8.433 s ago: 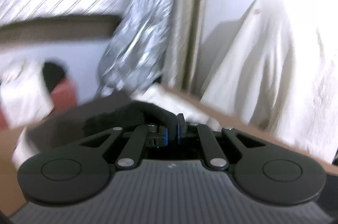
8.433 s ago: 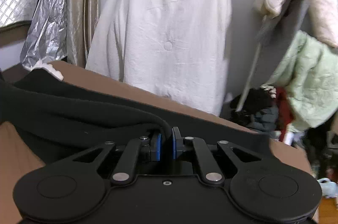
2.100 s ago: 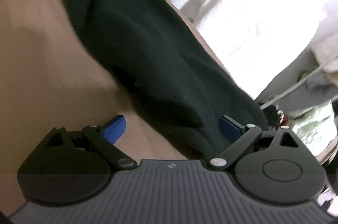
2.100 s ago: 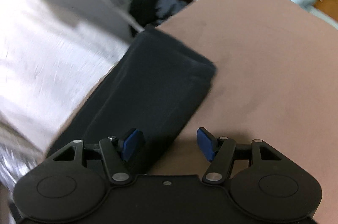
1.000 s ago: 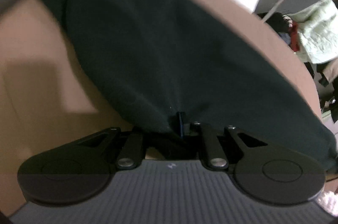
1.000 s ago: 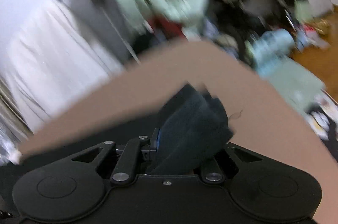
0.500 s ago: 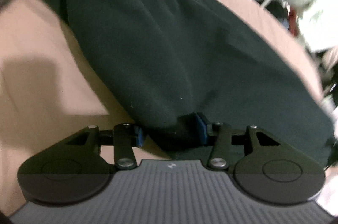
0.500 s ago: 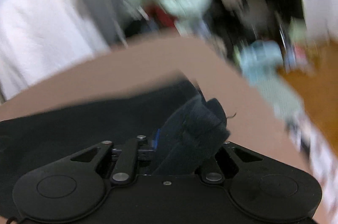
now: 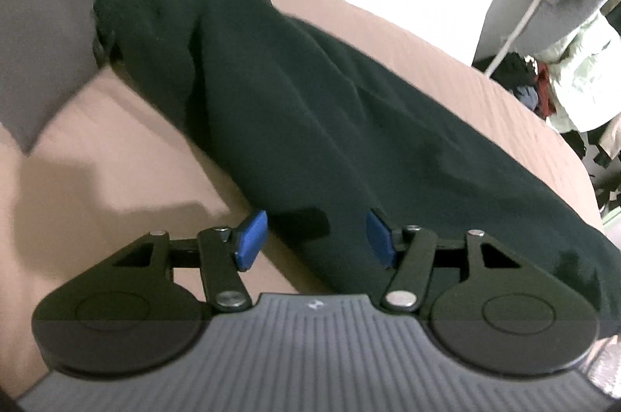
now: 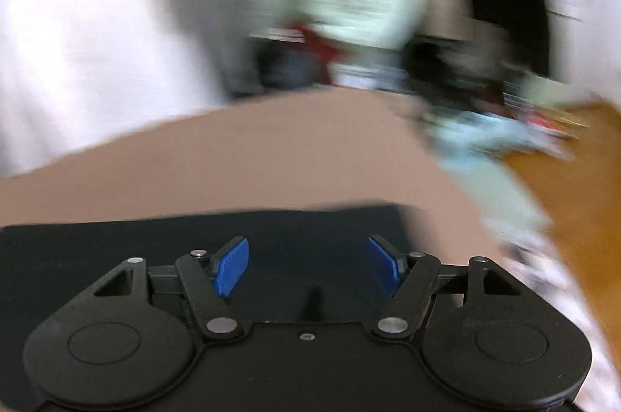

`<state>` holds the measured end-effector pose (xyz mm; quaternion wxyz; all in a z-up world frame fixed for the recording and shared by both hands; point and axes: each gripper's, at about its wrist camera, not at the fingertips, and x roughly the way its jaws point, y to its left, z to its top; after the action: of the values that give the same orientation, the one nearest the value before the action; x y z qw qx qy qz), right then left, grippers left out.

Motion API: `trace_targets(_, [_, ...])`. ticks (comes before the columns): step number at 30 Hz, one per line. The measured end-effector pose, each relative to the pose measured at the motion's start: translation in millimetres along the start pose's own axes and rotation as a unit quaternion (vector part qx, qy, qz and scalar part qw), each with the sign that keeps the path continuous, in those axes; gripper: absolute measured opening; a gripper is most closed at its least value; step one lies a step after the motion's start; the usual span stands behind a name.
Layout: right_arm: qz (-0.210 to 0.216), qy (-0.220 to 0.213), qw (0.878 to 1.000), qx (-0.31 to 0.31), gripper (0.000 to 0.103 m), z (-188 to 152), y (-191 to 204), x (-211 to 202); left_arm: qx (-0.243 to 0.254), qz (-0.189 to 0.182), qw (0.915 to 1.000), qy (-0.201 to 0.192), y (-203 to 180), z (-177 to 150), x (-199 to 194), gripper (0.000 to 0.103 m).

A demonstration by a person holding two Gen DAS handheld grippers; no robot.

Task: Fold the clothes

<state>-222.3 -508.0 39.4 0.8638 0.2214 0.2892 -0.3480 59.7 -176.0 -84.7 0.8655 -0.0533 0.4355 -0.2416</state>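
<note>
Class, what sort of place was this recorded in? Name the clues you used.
Probably a lived-in bedroom at home. Dark trousers lie on a brown bed sheet beside a grey pillow, and more clothes hang and pile up beyond.

Behind my right fingers [image 10: 233, 266] the room was motion-blurred past recognising; the dark trousers [image 9: 330, 124] ran out of sight beneath my left gripper [image 9: 316, 237].
</note>
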Motion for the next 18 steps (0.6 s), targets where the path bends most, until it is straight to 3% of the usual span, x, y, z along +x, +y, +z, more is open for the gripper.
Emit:
trace_targets(2, [0.100, 0.006, 0.995, -0.022, 0.072, 3, 46, 12, 0.000, 0.012, 0.9999, -0.012, 2, 10, 6, 0.060])
trace_targets(5, [0.221, 0.039, 0.969, -0.106, 0.072, 4, 135, 32, -0.002, 0.007, 0.9999, -0.015, 12, 23, 9, 0.060])
trace_targets(9, [0.287, 0.021, 0.918, -0.272, 0.072, 5, 232, 45, 0.018, 0.003, 0.9998, -0.006, 18, 38, 11, 0.060])
trace_targets(12, [0.317, 0.039, 0.896, -0.309, 0.072, 6, 263, 82, 0.023, 0.009, 0.9997, -0.005, 19, 42, 12, 0.060])
trace_targets(16, [0.303, 0.057, 0.907, -0.286, 0.072, -18, 247, 122, 0.001, 0.001, 1.0000, -0.004, 26, 33, 17, 0.066])
trace_targets(18, [0.282, 0.061, 0.923, -0.255, 0.072, -29, 234, 136, -0.010, 0.010, 0.9999, -0.001, 32, 22, 26, 0.067])
